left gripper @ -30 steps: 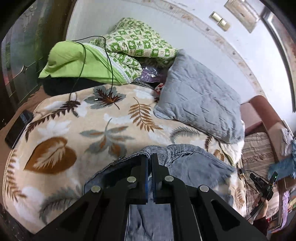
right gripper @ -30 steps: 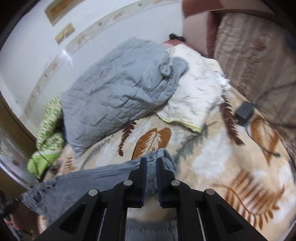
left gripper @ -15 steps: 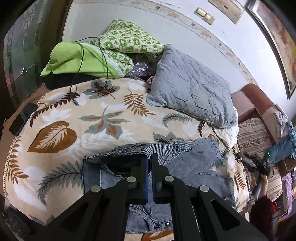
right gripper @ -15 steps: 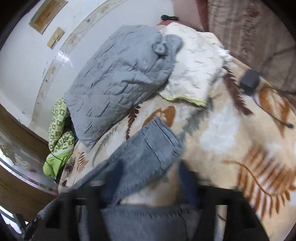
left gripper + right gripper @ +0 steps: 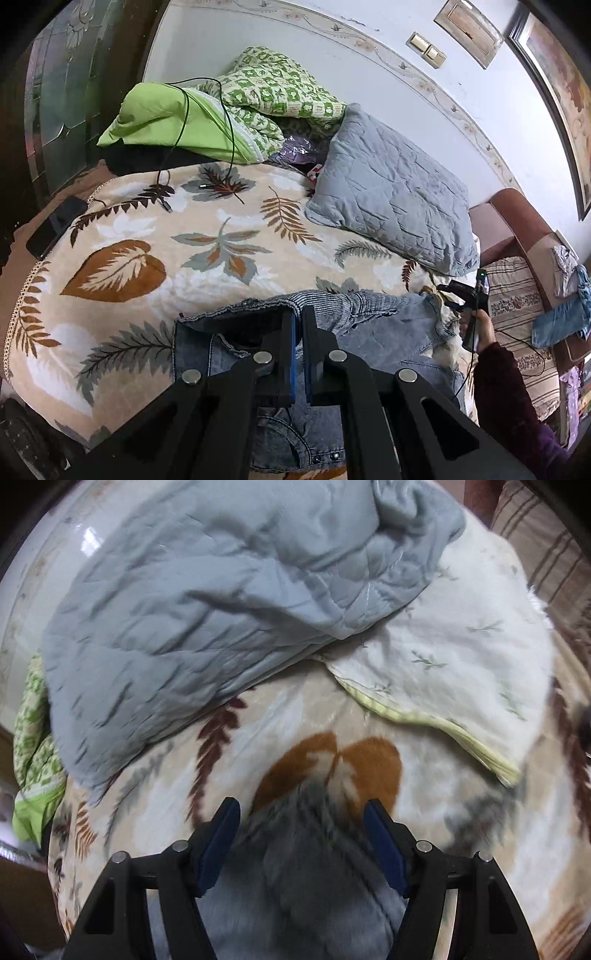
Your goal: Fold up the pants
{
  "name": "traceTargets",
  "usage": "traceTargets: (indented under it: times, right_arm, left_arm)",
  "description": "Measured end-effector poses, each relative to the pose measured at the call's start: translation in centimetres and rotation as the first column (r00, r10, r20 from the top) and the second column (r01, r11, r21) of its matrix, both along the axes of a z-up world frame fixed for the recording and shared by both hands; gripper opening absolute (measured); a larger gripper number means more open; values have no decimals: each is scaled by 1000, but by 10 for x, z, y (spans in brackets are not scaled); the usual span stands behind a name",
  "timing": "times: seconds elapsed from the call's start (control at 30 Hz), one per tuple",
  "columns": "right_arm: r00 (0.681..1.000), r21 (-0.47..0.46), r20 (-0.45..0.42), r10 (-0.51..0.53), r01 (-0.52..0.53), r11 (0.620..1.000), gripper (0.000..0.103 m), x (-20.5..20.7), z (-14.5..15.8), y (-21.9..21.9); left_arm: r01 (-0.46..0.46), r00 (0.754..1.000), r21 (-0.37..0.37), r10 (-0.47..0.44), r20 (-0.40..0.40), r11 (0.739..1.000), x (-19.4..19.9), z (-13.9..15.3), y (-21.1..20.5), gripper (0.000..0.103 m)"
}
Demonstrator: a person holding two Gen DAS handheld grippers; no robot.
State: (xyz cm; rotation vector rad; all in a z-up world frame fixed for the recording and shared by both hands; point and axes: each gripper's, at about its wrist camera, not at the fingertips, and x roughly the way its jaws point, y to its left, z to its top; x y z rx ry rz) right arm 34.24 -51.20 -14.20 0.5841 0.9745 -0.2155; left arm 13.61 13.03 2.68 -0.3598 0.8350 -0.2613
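1. Left gripper: jaws pressed together on the waistband edge of the jeans, denim pinched between the blue pads.
2. Right gripper: jaws spread wide apart, nothing gripped; a jeans leg is seen lying between the fingers (view is motion-blurred, contact cannot be told).
3. Jeans are laid on the leaf-print blanket near the front edge of the bed, waist toward the left gripper, legs run toward the bed's right edge. One leg is doubled over the rest, striped inner side showing.
4. Grey quilted pillow is placed at the far right of the bed against the wall, apart from the jeans.
5. Green bedding is piled at the far left corner, with a black cable draped over it.
6. White pillow is tucked partly under the grey one in the right wrist view.
7. A dark phone is seen at the bed's left edge.
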Motion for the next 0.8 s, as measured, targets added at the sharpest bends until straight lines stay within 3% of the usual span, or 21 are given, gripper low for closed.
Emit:
traceTargets:
  times: [0.1,0.13,0.17,0.2,0.23,0.27,0.4,0.57,0.7,0.8]
  right_arm:
    - [997,30,-60,38,-36,999,58,22,-23,4]
    - [995,20,-88,54,-52,998,55,25,-28,9]
    - [993,-51,-96,72,-77,996,53,27,-28,18]
    - [992,-91,-98,84,-93,992,40,27,-27,22]
    - [989,-142,-116,93,-109,984,20,27,-24,28]
    - [989,-136,-110,96,-111,984,17,24,-22,29]
    - [997,-160,-8,76,-76,984,15,-5,9,29]
    - [986,-161,158,50,-24,987,14,-75,67,13]
    - [978,-146,208,28,3,989,13,-137,92,1]
    - [974,-115,226,7,19,993,13,-179,95,-8]
  left_arm:
    - [1,1000,25,-1,1,1000,1,2,-5,3]
    - [2,1000,28,-2,2,1000,2,2,-6,3]
    - [4,1000,29,-4,3,1000,2,2,-6,3]
    - [2,1000,30,-3,6,1000,2,3,-7,3]
    - [3,1000,28,-3,8,1000,2,3,-7,3]
    - [3,1000,24,-3,7,1000,2,3,-7,3]
    - [-12,1000,2,12,-2,1000,-2,2,-2,3]
    - [-34,999,-47,34,4,998,-22,1,12,3]
    - [-45,999,-92,44,-13,995,-45,-7,26,3]
    - [-46,998,-119,42,-35,992,-64,-17,37,3]
